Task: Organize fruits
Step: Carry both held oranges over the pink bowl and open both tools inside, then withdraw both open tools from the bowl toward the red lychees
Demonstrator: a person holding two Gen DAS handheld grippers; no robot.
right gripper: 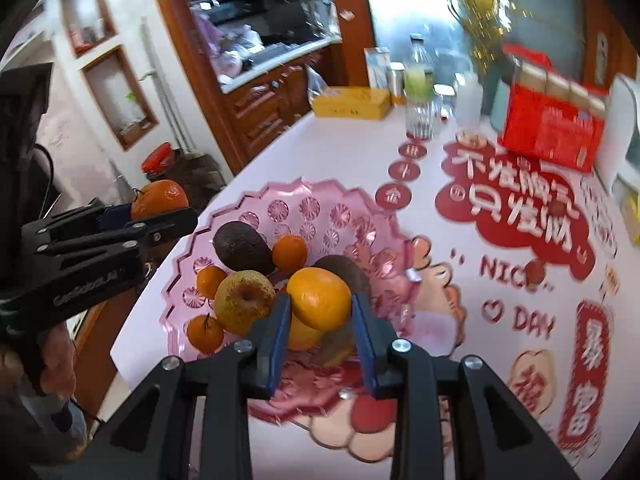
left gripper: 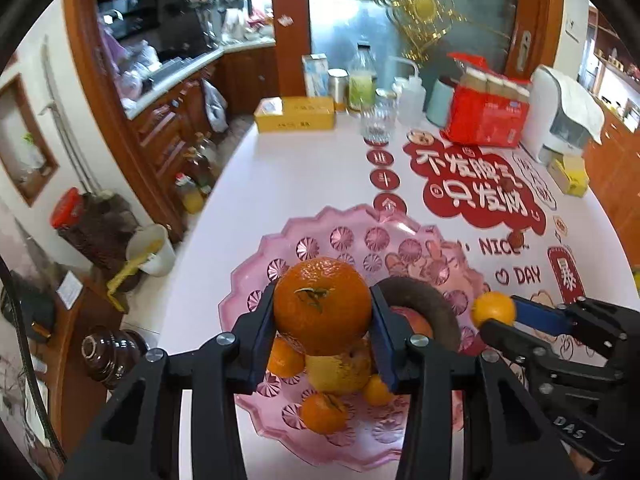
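Right wrist view – avocado (right gripper: 241,246), pear (right gripper: 244,301) unobstructed, left wrist – claw-blocked

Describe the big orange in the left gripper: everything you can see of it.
The big orange is round, deep orange with a glossy pebbled peel and a dry greenish stem scar facing the camera. The left gripper clamps it at both sides between blue pads, lifted above the pink bowl, touching no other fruit.
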